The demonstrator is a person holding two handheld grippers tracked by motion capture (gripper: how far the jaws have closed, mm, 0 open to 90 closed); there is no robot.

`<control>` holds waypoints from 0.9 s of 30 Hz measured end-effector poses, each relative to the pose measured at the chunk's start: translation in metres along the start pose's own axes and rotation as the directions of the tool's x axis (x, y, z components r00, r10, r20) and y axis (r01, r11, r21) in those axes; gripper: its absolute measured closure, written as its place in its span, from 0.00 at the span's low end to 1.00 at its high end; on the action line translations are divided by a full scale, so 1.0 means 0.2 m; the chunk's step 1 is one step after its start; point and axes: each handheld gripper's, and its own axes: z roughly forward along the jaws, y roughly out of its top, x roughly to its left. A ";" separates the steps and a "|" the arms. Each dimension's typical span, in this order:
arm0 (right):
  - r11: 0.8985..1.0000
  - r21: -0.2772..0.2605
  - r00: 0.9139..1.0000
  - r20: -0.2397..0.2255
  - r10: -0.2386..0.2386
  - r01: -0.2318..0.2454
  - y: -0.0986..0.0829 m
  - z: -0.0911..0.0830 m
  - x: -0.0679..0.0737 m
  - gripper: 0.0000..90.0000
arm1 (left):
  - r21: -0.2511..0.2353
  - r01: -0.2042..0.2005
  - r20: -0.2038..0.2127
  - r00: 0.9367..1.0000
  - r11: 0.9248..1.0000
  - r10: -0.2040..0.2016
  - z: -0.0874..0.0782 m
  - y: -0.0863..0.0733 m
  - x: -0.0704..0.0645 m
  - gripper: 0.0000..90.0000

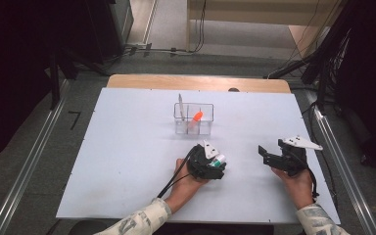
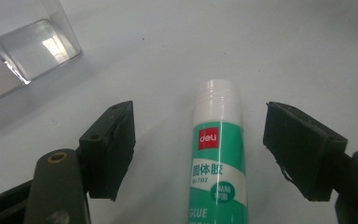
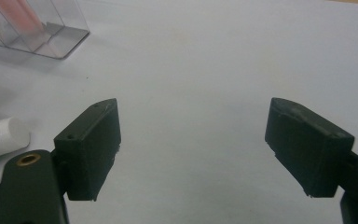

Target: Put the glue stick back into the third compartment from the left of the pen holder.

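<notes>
A broad white desk [image 1: 127, 161] carries the scene, its bare surface giving both hands room to work. Toward 12 o'clock from the desk's middle stands a clear plastic organiser box with compartments [image 1: 193, 119], holding an orange-capped marker [image 1: 197, 116] and a slim pale pen [image 1: 180, 105] upright, apparently so that loose stationery can be dropped in from above. At 5 o'clock from the box, near the desk's centre, the left hand-held gripper [image 2: 199, 140] is lowered over a green-and-white glue stick with a white cap [image 2: 218, 154] that lies flat on the desk, cap pointing away toward the box. The black jaws stand wide apart, one on each side of the tube and touching neither side, a placement that suggests a grasp across the barrel is being lined up. Out at 3 o'clock, well apart from the glue stick, the right hand-held gripper [image 3: 193, 144] hangs above bare desk with its jaws likewise spread and nothing between them, seemingly kept clear so the left has space.
</notes>
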 end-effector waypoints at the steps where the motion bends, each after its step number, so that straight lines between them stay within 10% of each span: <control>1: 1.000 0.000 1.000 0.000 0.000 0.000 0.00 0.00 0.00 0.19 | -0.003 0.003 -0.003 1.000 1.000 -0.003 0.01 0.00 0.00 0.29; 27: 1.000 0.001 1.000 0.002 -0.003 0.003 0.00 0.00 0.00 0.19 | 0.027 -0.038 0.018 0.999 0.999 0.037 0.07 0.03 -0.04 0.53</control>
